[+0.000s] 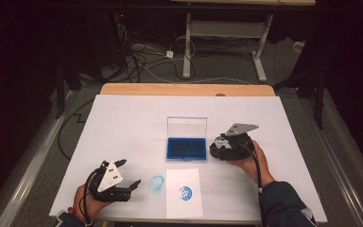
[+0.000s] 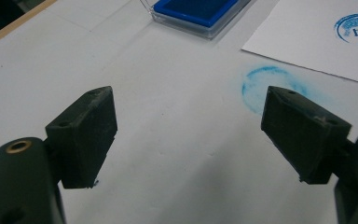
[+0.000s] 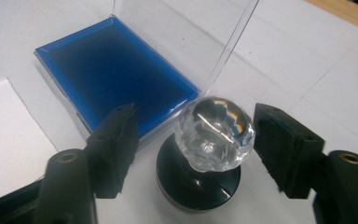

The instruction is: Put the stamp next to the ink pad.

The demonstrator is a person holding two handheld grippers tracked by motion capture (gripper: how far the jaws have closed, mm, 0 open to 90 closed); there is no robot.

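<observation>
White sheet [image 1: 123,127] covered the table top, dark room behind, cables and a desk frame on the floor beyond the far wooden edge. Landmark: blue ink pad [image 1: 186,148] in a clear case, lid standing upright, sat near mid-sheet.

Stamp [image 3: 204,161], with a clear faceted knob on a round black base, stood upright on the sheet just beside the ink pad's right-hand side. In the right gripper view it sat between the two black jaws of the right gripper [image 3: 196,154], nearer the right jaw than the left, with a visible gap on both sides of the knob. Pads not pressing it; right gripper released, jaws apart around the stamp. In the high view that gripper [image 1: 222,144] lay just right of the ink pad, held by the person's right hand [image 1: 250,161], dark sleeve below.

White paper [image 1: 184,193] lay on the near side of the ink pad, carrying a round blue print [image 1: 185,192]. A fainter blue ring smudge [image 1: 157,182] marked the sheet itself, just left of the paper.

Left gripper [image 1: 131,187] rested well left and to the near side of the ink pad, tips pointing toward the smudge. Left gripper view had its jaws wide apart, nothing between them, the smudge [image 2: 270,86] just past the right jaw tip, and the ink pad [image 2: 200,11] farther off.
</observation>
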